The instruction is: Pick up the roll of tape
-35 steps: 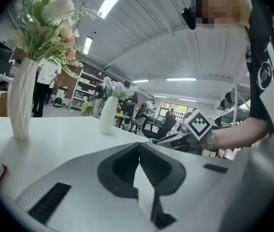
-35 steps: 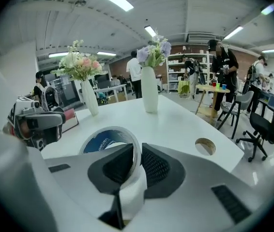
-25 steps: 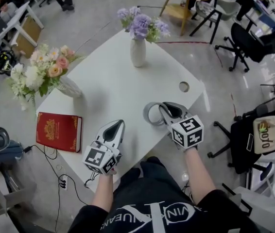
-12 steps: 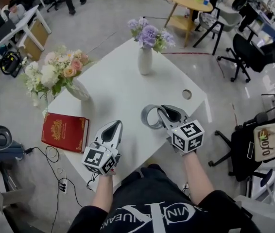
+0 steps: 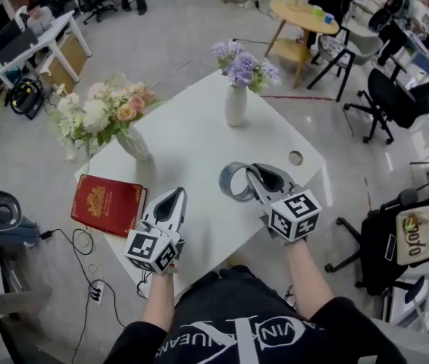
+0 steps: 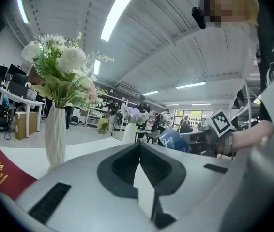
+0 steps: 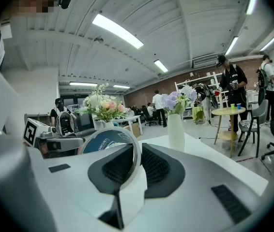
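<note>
The roll of tape [image 5: 231, 182] is a grey ring with a blue core, held upright above the white table [image 5: 192, 139]. My right gripper [image 5: 251, 171] is shut on its rim. In the right gripper view the ring's edge [image 7: 133, 153] is pinched between the two dark pads, and the blue core [image 7: 100, 140] faces left. My left gripper [image 5: 178, 194] hovers over the table's near edge, a hand's width left of the roll. Its jaws meet at the tip [image 6: 139, 144] with nothing between them. The left gripper view shows the roll [image 6: 175, 140] off to the right.
A white vase of purple flowers [image 5: 236, 105] stands at the table's far side. A vase of white and pink flowers [image 5: 135, 144] stands at its left, and a red book [image 5: 108, 205] lies at the left corner. A round hole [image 5: 296, 158] is near the right edge. Office chairs [image 5: 396, 233] stand on the right.
Both grippers have risen a little above the table. The roll of tape has gone up with the right gripper, still pinched in it.
</note>
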`<state>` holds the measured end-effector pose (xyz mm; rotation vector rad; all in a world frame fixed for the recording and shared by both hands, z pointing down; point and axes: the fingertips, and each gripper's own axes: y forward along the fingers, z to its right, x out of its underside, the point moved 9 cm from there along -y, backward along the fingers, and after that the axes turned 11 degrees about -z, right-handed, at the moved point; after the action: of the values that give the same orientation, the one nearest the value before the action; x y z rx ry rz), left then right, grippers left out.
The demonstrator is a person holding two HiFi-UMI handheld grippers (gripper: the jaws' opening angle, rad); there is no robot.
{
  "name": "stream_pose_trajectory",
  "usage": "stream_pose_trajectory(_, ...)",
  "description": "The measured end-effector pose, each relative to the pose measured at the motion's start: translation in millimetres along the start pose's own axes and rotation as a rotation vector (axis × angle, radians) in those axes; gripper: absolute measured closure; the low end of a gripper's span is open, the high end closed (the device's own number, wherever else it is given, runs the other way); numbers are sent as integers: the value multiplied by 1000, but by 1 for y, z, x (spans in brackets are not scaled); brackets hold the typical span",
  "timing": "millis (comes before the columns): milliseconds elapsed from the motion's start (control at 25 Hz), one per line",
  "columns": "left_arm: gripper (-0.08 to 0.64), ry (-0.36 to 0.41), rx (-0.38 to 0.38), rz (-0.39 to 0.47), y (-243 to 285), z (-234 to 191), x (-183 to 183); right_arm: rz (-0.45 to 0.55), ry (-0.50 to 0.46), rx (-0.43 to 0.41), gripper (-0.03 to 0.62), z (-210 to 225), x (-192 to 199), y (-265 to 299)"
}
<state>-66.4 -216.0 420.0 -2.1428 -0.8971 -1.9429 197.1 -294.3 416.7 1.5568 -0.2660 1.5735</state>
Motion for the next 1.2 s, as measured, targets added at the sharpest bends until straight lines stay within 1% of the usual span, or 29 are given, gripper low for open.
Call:
stream_pose_trajectory(440,555,4,-70,68,-25,-8,-18,90,-3,-38,526,-14,-22,1)
stream_pose_trajectory(680,555,-1,-123,111,-39,-13,-28,132,-19,-63,527,-22,-33,0)
stream_pose_trajectory(1200,555,19,-186,155,-58,-14,-40,191,-29,-111,526,-32,-47,-2)
